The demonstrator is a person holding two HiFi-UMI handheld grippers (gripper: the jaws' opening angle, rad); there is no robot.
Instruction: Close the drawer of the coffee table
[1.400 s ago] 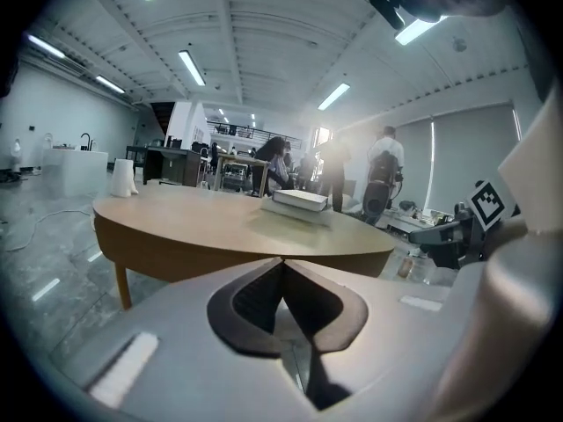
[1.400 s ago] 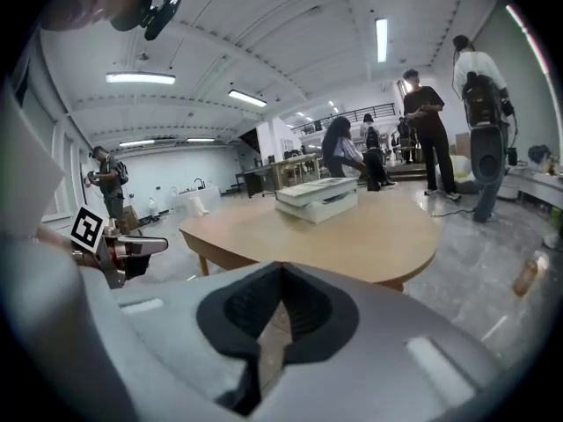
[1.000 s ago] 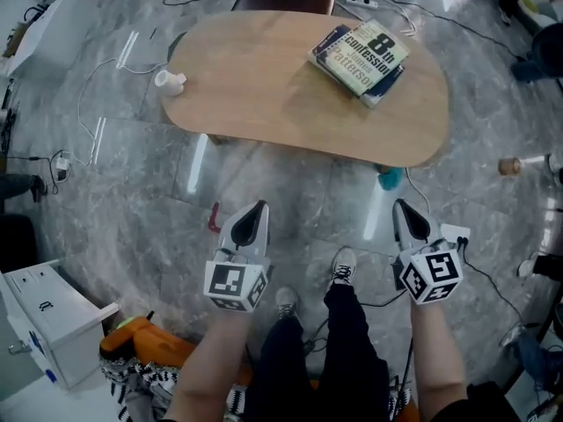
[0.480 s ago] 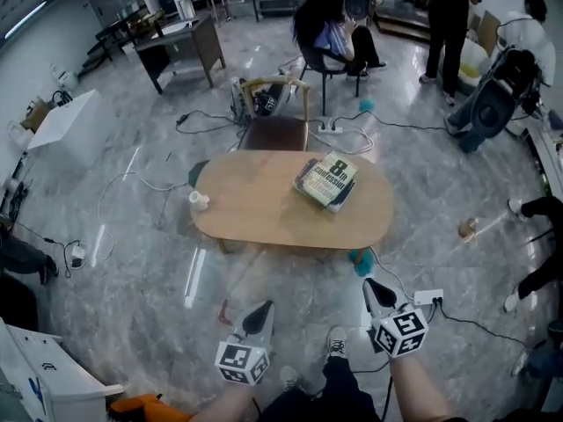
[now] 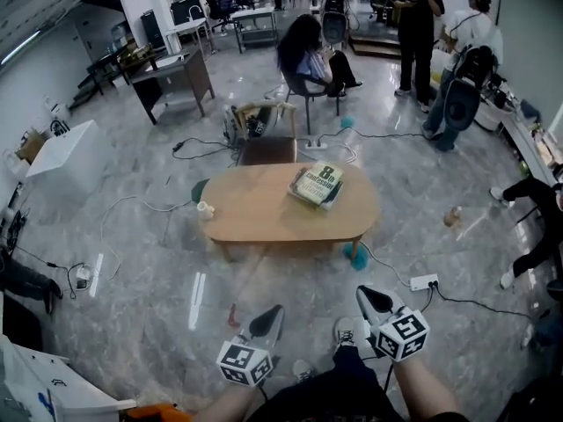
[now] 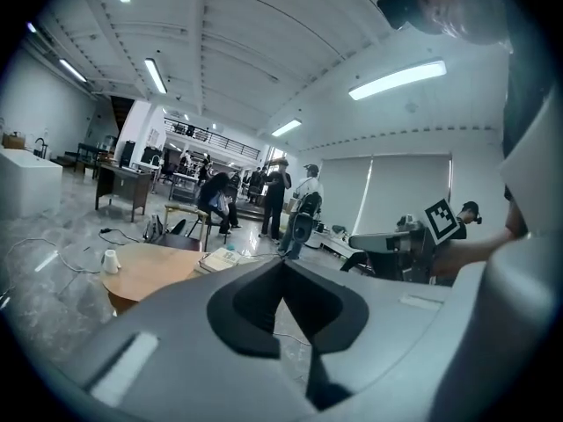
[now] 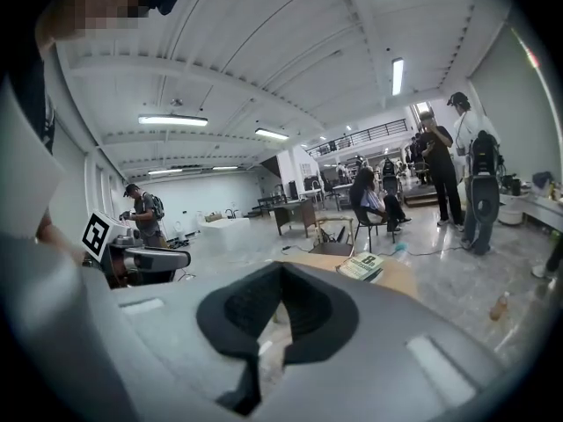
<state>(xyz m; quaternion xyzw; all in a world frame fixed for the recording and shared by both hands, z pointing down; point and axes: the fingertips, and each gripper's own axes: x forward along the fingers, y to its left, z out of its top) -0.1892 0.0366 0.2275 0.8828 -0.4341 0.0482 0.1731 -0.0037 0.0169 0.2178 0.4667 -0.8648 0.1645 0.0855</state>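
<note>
Grey marble floor (image 5: 132, 262). Oval wooden coffee table (image 5: 264, 216) stands mid-floor, well ahead of both tongs; its drawer can't be made out. Near the person's legs, left gripper (image 5: 276, 309) and right gripper (image 5: 362, 294), jaws closed together, nothing between. Stacked books (image 5: 318, 185) and white cup (image 5: 205, 209) sit on the tabletop.

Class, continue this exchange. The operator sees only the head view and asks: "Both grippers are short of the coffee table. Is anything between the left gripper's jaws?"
Observer: No. Its own view shows the left gripper with jaws together and nothing between them.
Operator: And the right?
Observer: The right gripper is likewise shut and empty.
Operator: Is anyone outside my frame?
Observer: Yes. The right gripper view shows a person in a cap and backpack standing at the far left.
</note>
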